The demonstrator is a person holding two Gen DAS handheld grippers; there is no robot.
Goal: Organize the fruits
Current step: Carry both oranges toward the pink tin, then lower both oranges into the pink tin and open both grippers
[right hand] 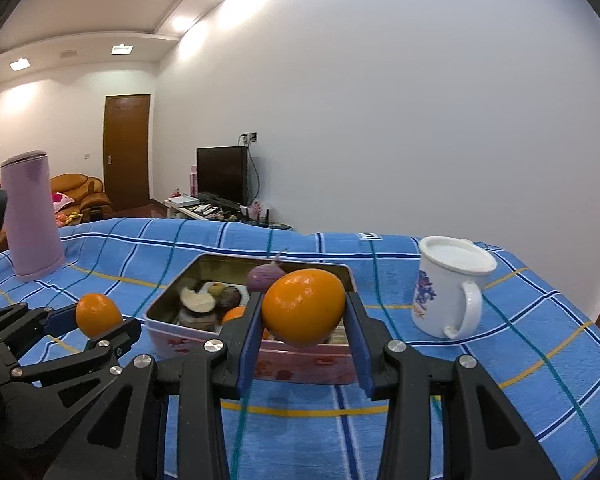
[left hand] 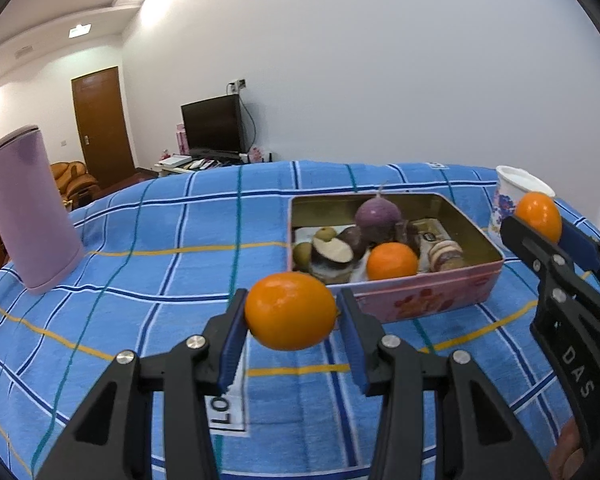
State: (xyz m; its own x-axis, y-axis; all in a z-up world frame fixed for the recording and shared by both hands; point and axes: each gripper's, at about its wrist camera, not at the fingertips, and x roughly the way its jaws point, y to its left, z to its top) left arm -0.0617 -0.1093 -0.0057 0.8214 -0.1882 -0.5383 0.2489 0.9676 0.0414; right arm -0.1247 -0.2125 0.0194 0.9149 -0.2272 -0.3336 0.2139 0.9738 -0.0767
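Left wrist: blue plaid cloth (left hand: 140,240), white wall (left hand: 379,60).

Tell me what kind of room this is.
Probably a home living room: a television on a low stand, a tan sofa by a wooden door, and a table under a blue checked cloth.

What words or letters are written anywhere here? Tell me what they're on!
"DAS": white letters down the right gripper body.
"LO": the readable part of a white label under the left gripper.
A small tag on the blue cloth: too blurred.
The mug shows flowers, no words.
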